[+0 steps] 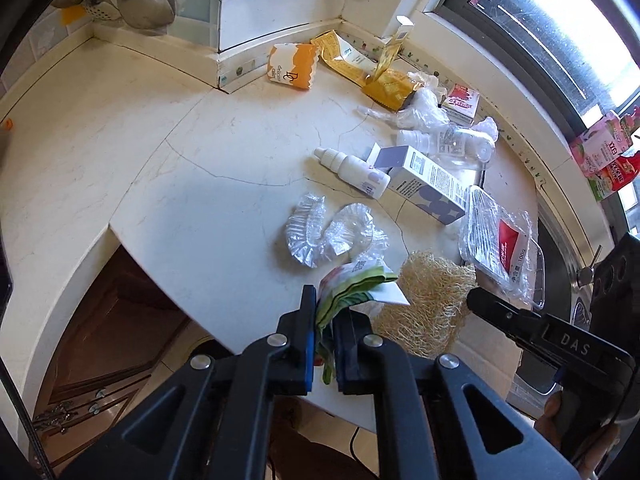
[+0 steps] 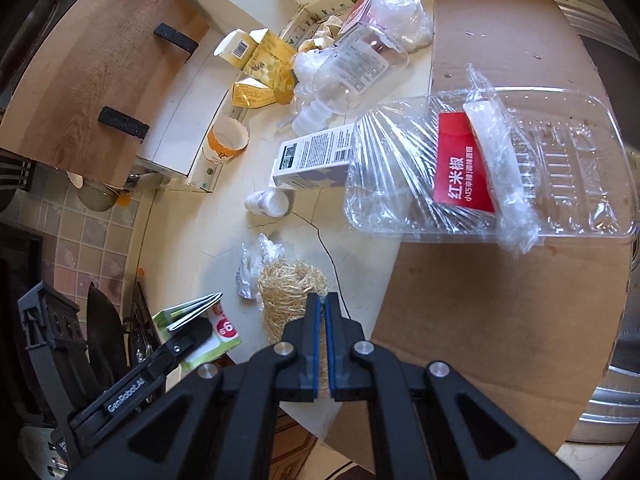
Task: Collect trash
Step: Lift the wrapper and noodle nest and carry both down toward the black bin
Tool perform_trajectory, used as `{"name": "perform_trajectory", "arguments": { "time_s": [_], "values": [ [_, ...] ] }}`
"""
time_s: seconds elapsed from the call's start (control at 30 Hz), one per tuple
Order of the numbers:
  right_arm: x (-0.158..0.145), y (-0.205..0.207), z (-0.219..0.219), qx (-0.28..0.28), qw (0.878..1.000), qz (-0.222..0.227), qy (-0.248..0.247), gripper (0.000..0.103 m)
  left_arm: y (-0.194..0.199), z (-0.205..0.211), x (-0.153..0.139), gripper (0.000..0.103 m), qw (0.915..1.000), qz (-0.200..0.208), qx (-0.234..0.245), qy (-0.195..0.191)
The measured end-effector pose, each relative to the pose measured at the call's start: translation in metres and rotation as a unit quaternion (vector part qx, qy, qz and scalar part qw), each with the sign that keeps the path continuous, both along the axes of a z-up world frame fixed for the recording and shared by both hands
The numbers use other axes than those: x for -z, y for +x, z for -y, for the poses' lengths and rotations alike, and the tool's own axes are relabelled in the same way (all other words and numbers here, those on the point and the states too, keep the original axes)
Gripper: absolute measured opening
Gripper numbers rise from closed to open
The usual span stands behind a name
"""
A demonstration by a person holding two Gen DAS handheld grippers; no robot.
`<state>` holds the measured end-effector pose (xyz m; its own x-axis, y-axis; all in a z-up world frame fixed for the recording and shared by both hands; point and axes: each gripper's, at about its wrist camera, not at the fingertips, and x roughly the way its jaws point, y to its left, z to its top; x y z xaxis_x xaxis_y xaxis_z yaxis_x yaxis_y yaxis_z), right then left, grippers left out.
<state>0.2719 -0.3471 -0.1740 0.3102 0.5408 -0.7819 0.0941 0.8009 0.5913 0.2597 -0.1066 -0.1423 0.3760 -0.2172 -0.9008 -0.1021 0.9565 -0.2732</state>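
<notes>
Green-and-white crumpled packaging (image 1: 352, 284) is being pinched between the jaws of the left gripper (image 1: 323, 312), hanging just over the rounded front edge of the pale stone counter (image 1: 120, 152). Open counter is stretching ahead and to that gripper's left. The right gripper (image 2: 322, 304), jaws nearly together on nothing, is hovering over a straw-coloured fibre scrubber (image 2: 288, 288), a clear plastic tray (image 2: 560, 168) lying farther ahead to its right.
</notes>
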Motion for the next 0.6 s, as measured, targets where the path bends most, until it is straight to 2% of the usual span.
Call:
{"name": "perform_trajectory", "arguments": {
  "time_s": [0.13, 0.2, 0.27, 0.33, 0.47, 0.6],
  "values": [
    [0.005, 0.004, -0.005, -0.006, 1.0, -0.016, 0.019, 0.007, -0.009, -0.006, 0.0, 0.005, 1.0, -0.001, -0.008, -0.003],
    [0.006, 0.005, -0.01, -0.013, 1.0, -0.018, 0.013, 0.016, -0.014, -0.01, -0.001, 0.005, 0.9999, 0.0, -0.013, -0.004],
    [0.006, 0.005, -0.015, -0.016, 1.0, -0.017, -0.001, 0.047, -0.018, -0.014, -0.003, 0.005, 0.9998, 0.003, -0.018, -0.005],
    [0.005, 0.004, -0.02, -0.016, 1.0, -0.009, -0.008, 0.055, -0.021, -0.019, -0.006, 0.005, 0.9996, 0.009, -0.025, -0.005],
    [0.013, 0.007, -0.032, -0.028, 0.999, -0.027, -0.014, 0.056, -0.026, -0.028, -0.008, 0.005, 0.9991, 0.012, -0.039, -0.012],
    [0.02, 0.01, -0.046, -0.039, 0.997, -0.037, -0.051, 0.056, -0.029, -0.035, -0.008, 0.005, 0.9985, 0.011, -0.051, -0.017]
  ]
}}
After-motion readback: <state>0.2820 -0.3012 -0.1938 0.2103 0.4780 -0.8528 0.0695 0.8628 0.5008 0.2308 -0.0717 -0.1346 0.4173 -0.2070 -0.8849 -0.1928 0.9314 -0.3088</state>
